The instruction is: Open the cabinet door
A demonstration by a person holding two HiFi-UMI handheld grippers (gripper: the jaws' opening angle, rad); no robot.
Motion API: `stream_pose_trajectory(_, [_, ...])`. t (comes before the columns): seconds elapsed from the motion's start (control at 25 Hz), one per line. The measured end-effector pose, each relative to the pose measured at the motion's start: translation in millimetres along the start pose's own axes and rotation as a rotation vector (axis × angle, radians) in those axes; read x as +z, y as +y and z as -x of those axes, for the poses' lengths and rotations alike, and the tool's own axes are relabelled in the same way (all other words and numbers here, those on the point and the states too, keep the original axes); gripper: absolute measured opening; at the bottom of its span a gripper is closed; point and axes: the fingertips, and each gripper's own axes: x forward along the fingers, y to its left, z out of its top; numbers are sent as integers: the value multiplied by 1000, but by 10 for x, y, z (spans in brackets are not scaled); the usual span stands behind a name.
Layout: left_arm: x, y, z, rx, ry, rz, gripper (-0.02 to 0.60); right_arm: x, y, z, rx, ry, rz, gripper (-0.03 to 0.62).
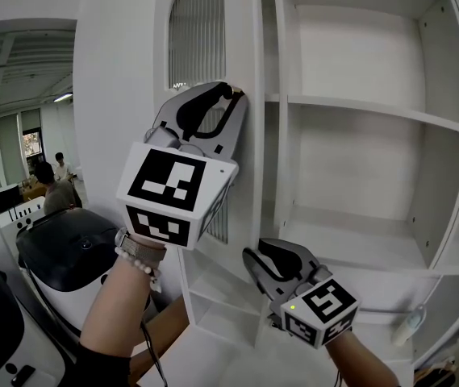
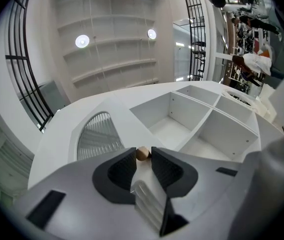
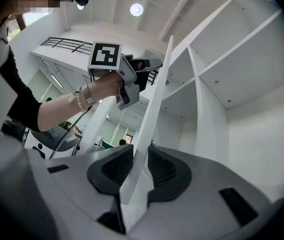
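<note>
The white cabinet door (image 1: 124, 95) has an arched slatted window (image 1: 197, 31) and stands swung out from the cabinet. My left gripper (image 1: 233, 95) reaches up to the door's free edge. In the left gripper view its jaws (image 2: 142, 151) are shut on a small round wooden knob (image 2: 142, 154). My right gripper (image 1: 260, 250) is lower down on the same edge. In the right gripper view the door's edge (image 3: 159, 94) runs between the pads (image 3: 139, 156), which sit against both of its faces. The left gripper (image 3: 149, 64) shows above it on the door.
The open cabinet shows white shelves (image 1: 358, 107) and upright dividers (image 1: 281, 95). A small white bottle-like thing (image 1: 411, 325) lies at the lower right. A black-and-white machine (image 1: 68, 248) stands at the left. People sit in the office beyond (image 1: 52, 180).
</note>
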Motion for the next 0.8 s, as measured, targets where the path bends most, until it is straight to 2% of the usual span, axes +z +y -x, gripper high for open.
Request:
stream_pose_trajectory(0.2, [11, 6, 117, 29, -18, -7, 83, 8, -6, -3, -2, 0, 3, 95])
stream_pose_trajectory(0.36, [-8, -108, 310, 43, -15, -72, 68, 11, 11, 14, -2, 3, 13, 95])
stream_pose_trajectory(0.52, [-116, -226, 535, 40, 13, -75, 2, 10, 41, 11, 2, 0, 19, 95])
stream_pose_trajectory(0.8, [-529, -484, 1059, 46, 106, -69, 2, 49, 146, 10, 28, -6, 24, 95])
